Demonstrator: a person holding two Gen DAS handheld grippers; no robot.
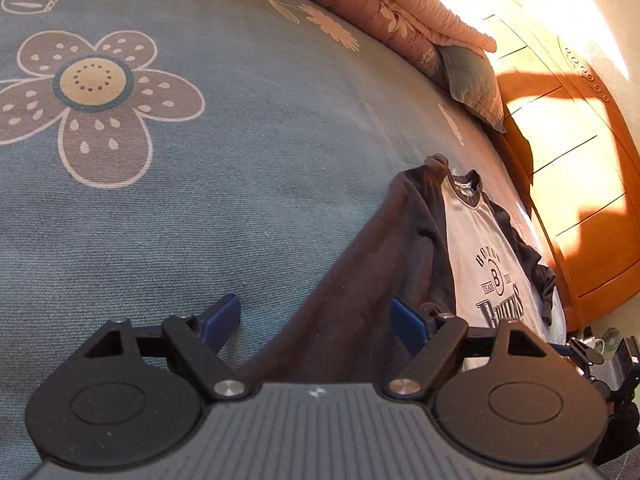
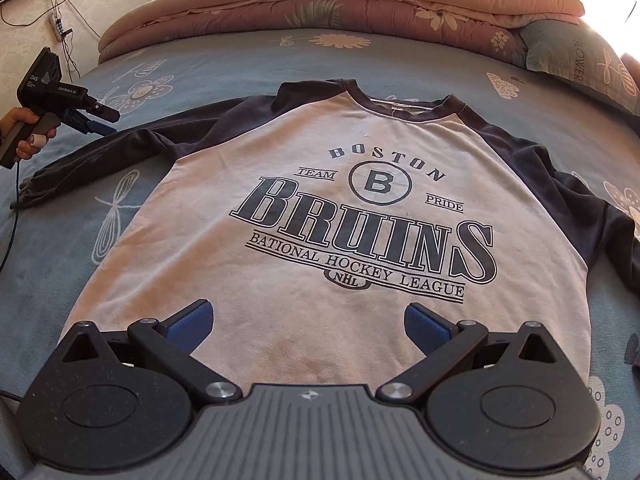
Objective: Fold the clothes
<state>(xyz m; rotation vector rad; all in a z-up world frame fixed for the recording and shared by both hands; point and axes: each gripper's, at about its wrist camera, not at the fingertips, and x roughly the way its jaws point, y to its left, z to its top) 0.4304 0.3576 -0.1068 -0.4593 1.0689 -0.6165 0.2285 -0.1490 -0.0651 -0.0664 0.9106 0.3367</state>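
A shirt (image 2: pixel 320 216) is spread flat, front up, on the bed (image 2: pixel 240 60), just ahead of the right gripper (image 2: pixel 308 322), whose jaws are apart. The left gripper (image 1: pixel 316 318), also apart, is poised over a sleeve (image 1: pixel 360 280). Soft, limp cloth is expected; the sleeve cuff and hem corners should be pinched.

The sweatshirt's (image 2: pixel 320 208) hem is hidden behind the right hand-held gripper (image 2: pixel 308 322); its right cuff runs off-frame.
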